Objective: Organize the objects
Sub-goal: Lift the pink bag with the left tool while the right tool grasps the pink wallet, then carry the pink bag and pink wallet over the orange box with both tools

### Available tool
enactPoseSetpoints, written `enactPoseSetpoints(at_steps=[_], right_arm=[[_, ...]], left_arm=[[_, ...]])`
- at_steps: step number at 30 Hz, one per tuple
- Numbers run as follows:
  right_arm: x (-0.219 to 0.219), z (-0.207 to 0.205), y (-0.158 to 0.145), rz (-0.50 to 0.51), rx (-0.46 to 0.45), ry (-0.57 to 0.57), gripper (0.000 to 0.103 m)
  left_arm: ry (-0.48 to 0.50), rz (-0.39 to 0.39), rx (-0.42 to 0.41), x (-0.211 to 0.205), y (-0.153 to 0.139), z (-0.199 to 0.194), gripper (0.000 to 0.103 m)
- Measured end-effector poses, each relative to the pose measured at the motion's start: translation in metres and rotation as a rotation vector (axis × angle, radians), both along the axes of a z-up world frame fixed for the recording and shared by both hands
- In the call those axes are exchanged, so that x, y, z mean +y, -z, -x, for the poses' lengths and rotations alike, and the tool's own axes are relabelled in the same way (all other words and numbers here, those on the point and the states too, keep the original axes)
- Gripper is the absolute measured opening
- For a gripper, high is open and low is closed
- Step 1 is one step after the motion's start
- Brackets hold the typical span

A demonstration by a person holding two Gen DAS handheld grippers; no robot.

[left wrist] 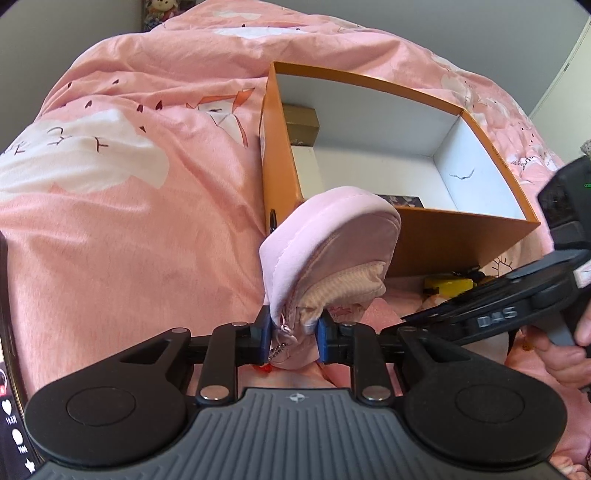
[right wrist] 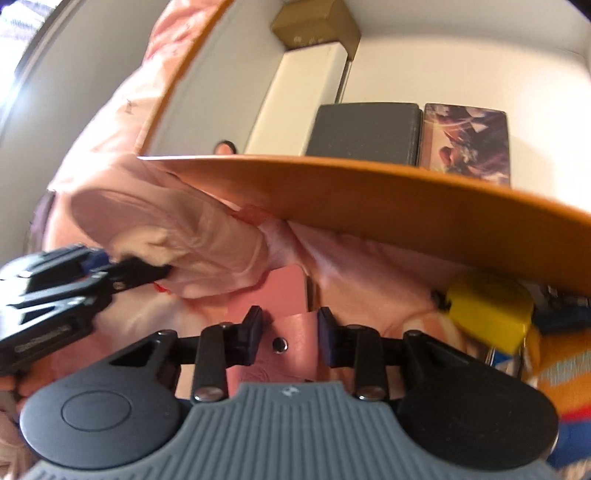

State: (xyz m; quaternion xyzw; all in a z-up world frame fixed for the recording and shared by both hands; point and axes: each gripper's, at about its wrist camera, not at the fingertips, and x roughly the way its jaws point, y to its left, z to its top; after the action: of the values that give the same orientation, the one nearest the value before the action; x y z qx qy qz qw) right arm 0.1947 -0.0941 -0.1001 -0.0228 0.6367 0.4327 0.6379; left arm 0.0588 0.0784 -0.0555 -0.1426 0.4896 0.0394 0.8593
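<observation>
My left gripper [left wrist: 291, 328] is shut on the zip end of a soft pink pouch [left wrist: 332, 236], holding it above the bed by the near left corner of the orange box [left wrist: 461, 243]. In the right wrist view the same pouch [right wrist: 177, 236] hangs at the left in that gripper [right wrist: 147, 273]. My right gripper [right wrist: 290, 328] points down at the bedding just in front of the box wall [right wrist: 406, 206]. Its pads press on both sides of a pink leather wallet [right wrist: 291, 347] with a snap stud.
Inside the white-lined box lie a brown carton [right wrist: 317, 22], a long white box [right wrist: 299, 99], a dark grey case [right wrist: 362, 129] and a picture-printed box [right wrist: 469, 140]. A yellow object [right wrist: 487, 314] and striped orange cloth [right wrist: 565, 373] sit at the right. Pink duvet [left wrist: 129, 221] spreads left.
</observation>
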Motion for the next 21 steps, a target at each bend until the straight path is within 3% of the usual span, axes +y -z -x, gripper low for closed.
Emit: enactPoseSetpoints(at_steps=[5,7,11,17,21], right_arm=[[-0.012,0.012,-0.009,-0.075,0.036,0.052,0.036],[-0.017,0.006,-0.006,-0.101,0.093,0.096,0.039],[-0.034,0.001,0.017,-0.104,0.229,0.163,0.028],[-0.026,0.011,0.006,-0.075,0.158,0.147,0.027],[-0.030,0.022,-0.017,-0.073,0.067,0.131,0.026]], left_arm=[[-0.004,-0.010,-0.005,-0.002,-0.002,0.003,0.026],[-0.006,-0.008,-0.005,-0.002,-0.003,0.004,0.025],[-0.009,-0.007,-0.002,-0.002,-0.004,0.006,0.025],[-0.015,-0.007,-0.002,-0.002,-0.005,0.007,0.025],[-0.004,-0.006,-0.015,-0.002,-0.011,0.010,0.024]])
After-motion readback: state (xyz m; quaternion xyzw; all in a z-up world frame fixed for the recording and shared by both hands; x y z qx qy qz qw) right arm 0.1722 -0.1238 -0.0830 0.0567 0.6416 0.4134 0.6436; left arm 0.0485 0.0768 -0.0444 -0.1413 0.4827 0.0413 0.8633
